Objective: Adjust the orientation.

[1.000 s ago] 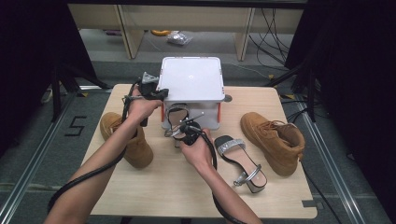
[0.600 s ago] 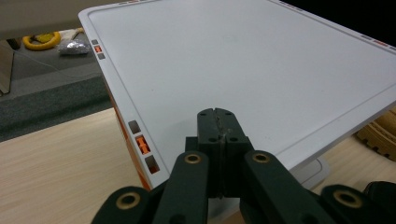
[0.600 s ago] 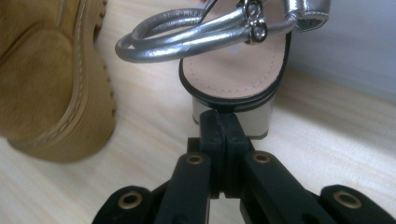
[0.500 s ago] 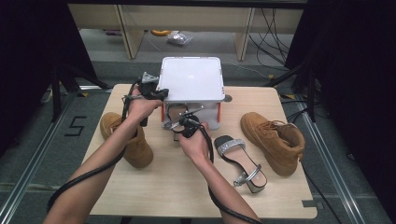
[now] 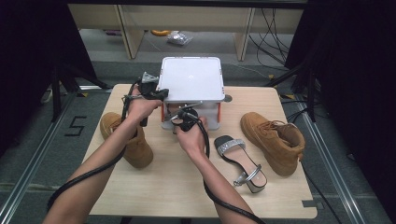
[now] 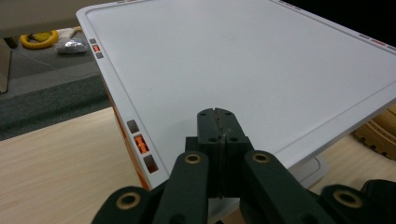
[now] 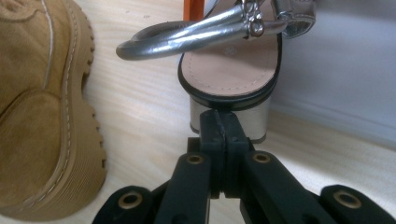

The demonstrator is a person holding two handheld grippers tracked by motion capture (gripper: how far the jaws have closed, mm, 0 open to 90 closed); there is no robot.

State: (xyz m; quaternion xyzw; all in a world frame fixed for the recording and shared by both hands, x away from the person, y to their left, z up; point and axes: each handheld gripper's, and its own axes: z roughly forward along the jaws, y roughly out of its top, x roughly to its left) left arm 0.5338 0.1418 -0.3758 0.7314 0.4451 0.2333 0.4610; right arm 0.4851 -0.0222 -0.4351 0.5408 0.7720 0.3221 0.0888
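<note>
A white box with a flat lid [image 5: 191, 79] stands at the back middle of the table. My left gripper [image 6: 217, 114] is shut with nothing between its jaws, and its tips lie on the lid [image 6: 243, 60] near the front left corner. In the high view the left gripper [image 5: 159, 93] sits at that same corner. My right gripper [image 7: 217, 116] is shut and empty, its tips against the block heel of a silver-strapped sandal [image 7: 229, 70] that points into the box's open front. In the high view the right gripper [image 5: 182, 117] is just before that opening.
A tan boot [image 5: 126, 140] lies left of the box, close beside the right gripper's path [image 7: 42, 116]. A second tan boot [image 5: 275, 140] and the matching sandal [image 5: 240, 161] lie to the right. The wooden table [image 5: 163, 186] has bare room at the front.
My right hand has moved toward the box, and the sandal in front of it has gone further under the lid. The left hand has stayed at the lid's corner.
</note>
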